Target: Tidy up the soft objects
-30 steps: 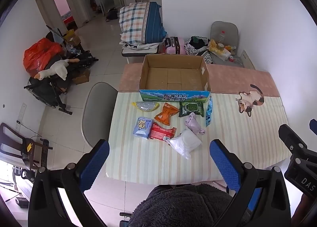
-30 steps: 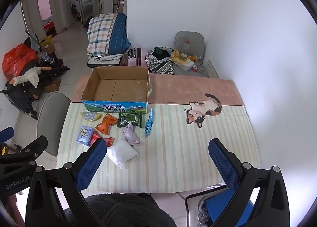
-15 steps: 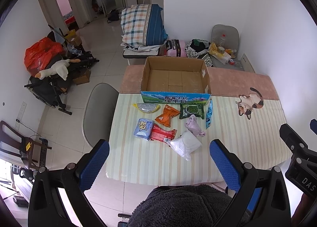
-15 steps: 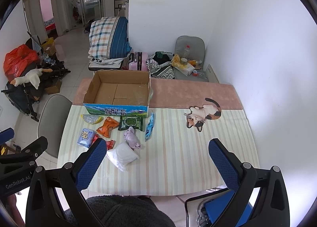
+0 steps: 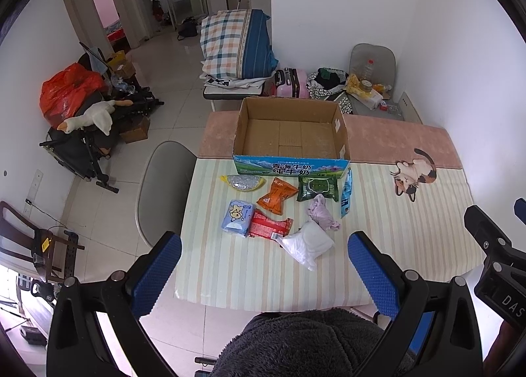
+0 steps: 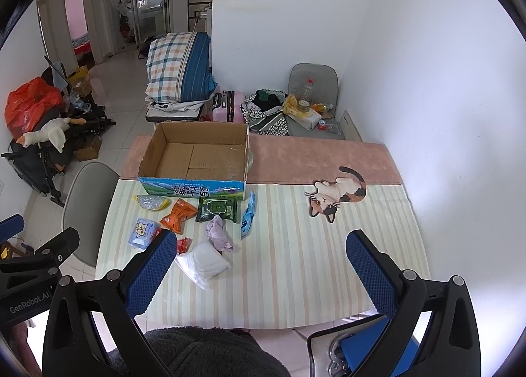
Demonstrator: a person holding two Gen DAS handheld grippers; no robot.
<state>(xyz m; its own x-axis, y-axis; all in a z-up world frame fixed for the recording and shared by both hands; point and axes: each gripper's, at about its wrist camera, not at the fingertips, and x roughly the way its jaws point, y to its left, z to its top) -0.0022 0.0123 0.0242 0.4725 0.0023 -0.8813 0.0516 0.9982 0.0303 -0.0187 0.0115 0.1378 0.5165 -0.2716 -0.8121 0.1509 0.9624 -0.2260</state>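
An open, empty cardboard box (image 5: 291,133) stands at the far middle of the striped table (image 5: 388,245). In front of it lie several soft packs: a green wipes pack (image 5: 317,188), an orange snack bag (image 5: 276,195), a red pack (image 5: 268,228), a light blue tissue pack (image 5: 237,217), a white bag (image 5: 307,243), a lilac cloth (image 5: 320,212), a blue sachet (image 5: 346,192) and a yellow-ended clear pack (image 5: 242,182). My left gripper (image 5: 263,273) is open and empty, held high over the near edge. My right gripper (image 6: 261,270) is open and empty to its right.
A cat-shaped mat (image 5: 412,174) lies at the right on the table. A grey chair (image 5: 161,179) stands at the table's left side. Bedding (image 5: 235,44), a pink suitcase (image 5: 292,82) and floor clutter lie beyond the table.
Both grippers have risen and pulled back a little, so the table and box sit lower in view. Nothing on the table has moved.
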